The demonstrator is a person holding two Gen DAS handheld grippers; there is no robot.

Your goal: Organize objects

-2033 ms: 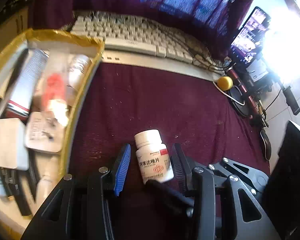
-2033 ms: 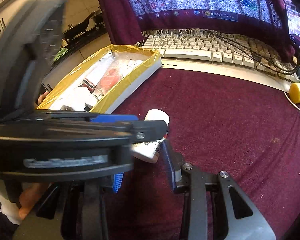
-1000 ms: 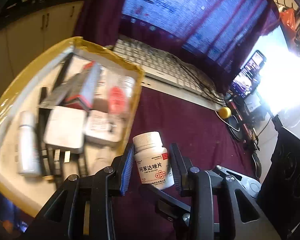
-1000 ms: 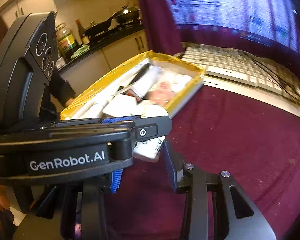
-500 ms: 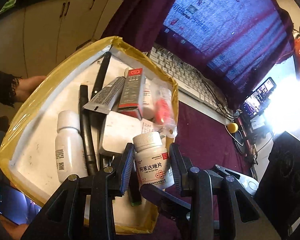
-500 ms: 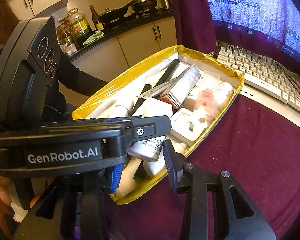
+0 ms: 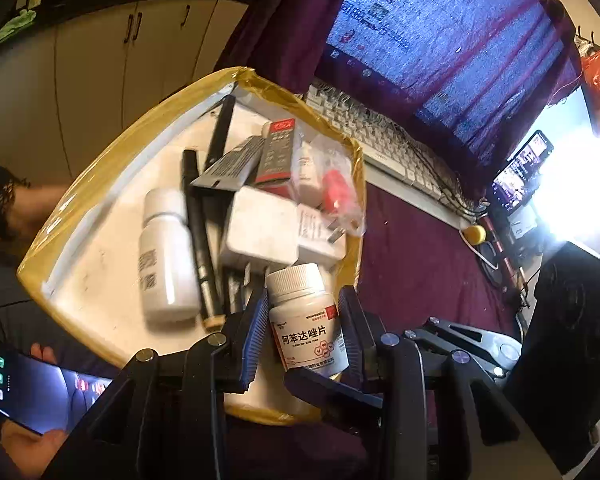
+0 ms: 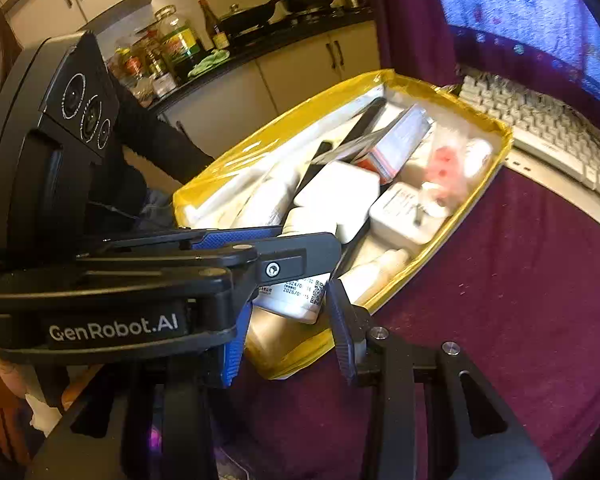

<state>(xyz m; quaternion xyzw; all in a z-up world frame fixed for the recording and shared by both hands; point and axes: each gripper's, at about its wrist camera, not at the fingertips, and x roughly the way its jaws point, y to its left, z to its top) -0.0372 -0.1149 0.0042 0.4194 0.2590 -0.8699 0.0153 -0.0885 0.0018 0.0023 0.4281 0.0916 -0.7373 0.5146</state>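
left gripper (image 7: 303, 330) clamped on white pill bottle (image 7: 305, 322), label "阿苯达唑片", upright over near corner of yellow-taped box (image 7: 100, 184). right gripper (image 8: 288, 334) jaws apart, empty; "genrobot.ai" legible on housing.

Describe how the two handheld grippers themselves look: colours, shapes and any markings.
Both are black, angular frames with silver screw heads. The left gripper has ribbed jaws, the left one blue, the other dark. The right gripper has the same ribbed jaws, one blue and one dark. The right wrist view shows the left gripper's side with white "GenRobot.AI" lettering and three round lenses.
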